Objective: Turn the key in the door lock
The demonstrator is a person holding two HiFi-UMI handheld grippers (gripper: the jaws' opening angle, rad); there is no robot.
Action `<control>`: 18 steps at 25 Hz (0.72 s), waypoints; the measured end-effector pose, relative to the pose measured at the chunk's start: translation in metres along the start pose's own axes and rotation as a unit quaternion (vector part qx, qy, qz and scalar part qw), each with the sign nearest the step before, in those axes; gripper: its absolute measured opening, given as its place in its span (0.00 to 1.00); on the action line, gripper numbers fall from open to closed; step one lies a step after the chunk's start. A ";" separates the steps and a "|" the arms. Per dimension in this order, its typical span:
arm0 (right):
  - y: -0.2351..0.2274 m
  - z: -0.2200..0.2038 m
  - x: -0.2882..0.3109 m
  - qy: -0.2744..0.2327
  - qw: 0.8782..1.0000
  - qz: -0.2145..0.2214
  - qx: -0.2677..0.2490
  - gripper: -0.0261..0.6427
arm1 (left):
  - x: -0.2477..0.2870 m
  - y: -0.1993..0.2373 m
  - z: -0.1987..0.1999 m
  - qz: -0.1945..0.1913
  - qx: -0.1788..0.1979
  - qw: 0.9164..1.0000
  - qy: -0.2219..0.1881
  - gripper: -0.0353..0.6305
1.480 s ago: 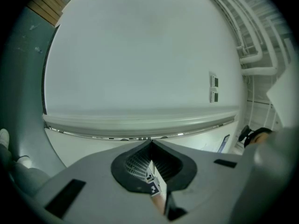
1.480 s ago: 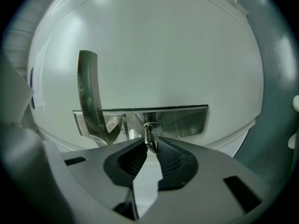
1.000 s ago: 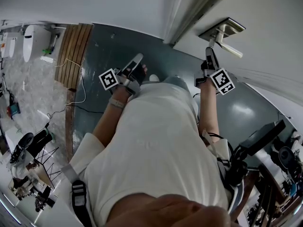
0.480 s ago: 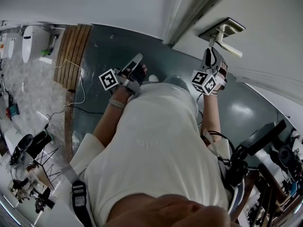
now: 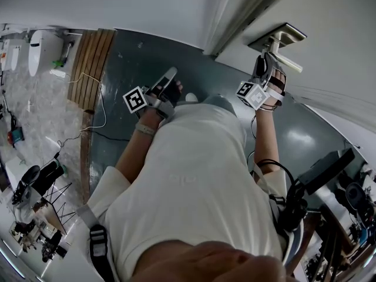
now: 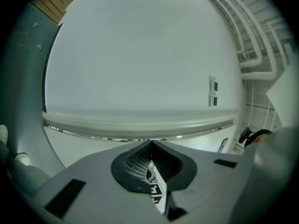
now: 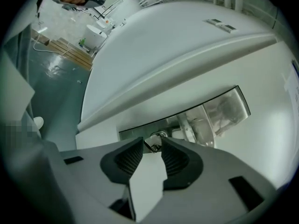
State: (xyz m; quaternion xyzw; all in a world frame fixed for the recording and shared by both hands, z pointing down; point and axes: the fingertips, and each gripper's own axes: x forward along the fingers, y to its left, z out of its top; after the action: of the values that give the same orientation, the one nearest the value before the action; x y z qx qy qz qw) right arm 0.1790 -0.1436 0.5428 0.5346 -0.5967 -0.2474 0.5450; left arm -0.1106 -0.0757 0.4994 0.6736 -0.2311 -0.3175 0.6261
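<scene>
Right hand-held gripper (image 7: 152, 139), jaws just opened, straddles 1 key (image 7: 153, 144) beside 1 handle (image 5: 286, 60).

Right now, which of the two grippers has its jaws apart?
The right gripper: its jaws have just been opening, the key between their tips. The left gripper has its jaws together, empty.

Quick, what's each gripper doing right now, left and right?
Left gripper: closed, holding nothing.
Right gripper: open; its jaws have just been opening, with the key between the tips but not gripped.
</scene>
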 end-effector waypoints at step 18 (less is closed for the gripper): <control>-0.005 0.000 0.005 0.016 0.996 -0.039 -0.077 0.19 | -0.001 0.002 -0.004 -0.001 -0.010 1.000 0.000 0.06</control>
State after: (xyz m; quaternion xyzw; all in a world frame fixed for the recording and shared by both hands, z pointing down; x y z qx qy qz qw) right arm 0.1818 -0.1493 0.5406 0.5177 -0.5461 -0.3049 0.5837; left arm -0.1084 -0.0730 0.5010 0.6676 -0.2277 -0.3207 0.6322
